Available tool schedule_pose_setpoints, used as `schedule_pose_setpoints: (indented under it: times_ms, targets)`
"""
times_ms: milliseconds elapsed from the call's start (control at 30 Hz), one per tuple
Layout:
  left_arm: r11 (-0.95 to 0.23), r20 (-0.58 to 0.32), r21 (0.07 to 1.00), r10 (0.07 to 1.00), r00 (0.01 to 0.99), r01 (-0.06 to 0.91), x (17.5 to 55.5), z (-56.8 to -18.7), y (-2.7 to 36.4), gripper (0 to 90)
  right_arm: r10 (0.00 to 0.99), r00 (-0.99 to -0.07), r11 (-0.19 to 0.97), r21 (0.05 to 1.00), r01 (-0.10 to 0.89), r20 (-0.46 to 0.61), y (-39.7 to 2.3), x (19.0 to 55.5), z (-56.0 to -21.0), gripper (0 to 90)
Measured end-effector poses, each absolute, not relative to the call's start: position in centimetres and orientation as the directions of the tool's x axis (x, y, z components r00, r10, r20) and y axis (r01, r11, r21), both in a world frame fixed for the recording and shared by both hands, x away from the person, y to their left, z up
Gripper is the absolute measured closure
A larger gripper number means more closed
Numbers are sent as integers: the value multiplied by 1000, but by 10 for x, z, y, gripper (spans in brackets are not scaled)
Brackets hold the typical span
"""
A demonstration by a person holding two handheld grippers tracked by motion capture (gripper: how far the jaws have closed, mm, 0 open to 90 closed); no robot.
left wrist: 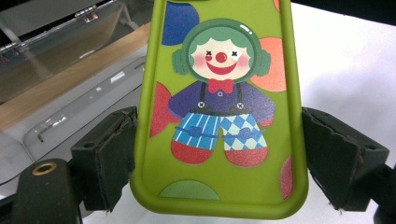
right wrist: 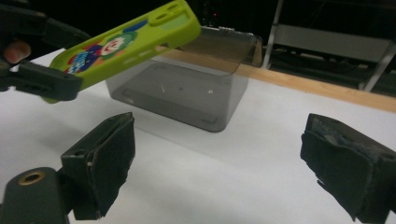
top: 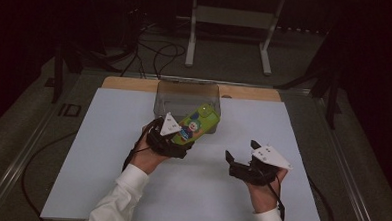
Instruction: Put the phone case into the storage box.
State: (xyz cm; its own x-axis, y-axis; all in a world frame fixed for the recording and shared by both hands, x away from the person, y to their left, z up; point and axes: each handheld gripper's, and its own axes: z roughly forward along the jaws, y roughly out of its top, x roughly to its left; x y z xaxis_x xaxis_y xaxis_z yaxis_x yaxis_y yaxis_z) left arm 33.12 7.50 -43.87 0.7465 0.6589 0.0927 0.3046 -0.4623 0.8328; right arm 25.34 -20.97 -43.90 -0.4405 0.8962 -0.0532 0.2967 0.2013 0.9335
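1. Phone case (left wrist: 219,116), lime green with a cartoon clown printed on its back, is clamped by its two long edges between the fingers (left wrist: 109,154) of the left gripper (top: 180,135).
2. Seen in the high view, the case is held clear of the white desk (top: 107,151), tilted, with its far end reaching over the front rim of the clear plastic box (top: 187,97).
3. In the right gripper view the case (right wrist: 126,44) slants upward, its upper end level with the top of the box (right wrist: 187,93) and its lower end in the left gripper's grasp.
4. The right gripper (top: 242,151) hovers over the desk to the right of the box, well apart from the case; its fingers (right wrist: 105,158) stand wide apart with nothing between them.
5. The box sits near the far edge of the desk, just in front of a wooden strip (top: 250,93); its inside appears bare in the right gripper view.
6. A white sleeve (top: 117,202) covers the left forearm.
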Motion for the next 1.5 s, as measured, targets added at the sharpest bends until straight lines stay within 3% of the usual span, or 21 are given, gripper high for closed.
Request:
schedule_pose_setpoints:
  times_ms: [500, 833, 1133, 1500]
  targets:
    - [-454, 86, 844, 640, 764, 285, 324, -433, 72, 158, 883, -468, 149, 920, 364, 42, -191, 258, -453, 100]
    - [-450, 88, 849, 637, 766, 277, 322, -430, 71, 158, 897, -438, 139, 901, 410, 61, -193, 234, -470, 99]
    - [-444, 84, 858, 618, 781, 259, 317, -427, 64, 159, 896, -443, 145, 914, 379, 41, -190, 226, -446, 97]
    - [-432, 93, 874, 599, 795, 224, 309, -417, 56, 158, 901, -430, 129, 916, 379, 51, -191, 252, -419, 95]
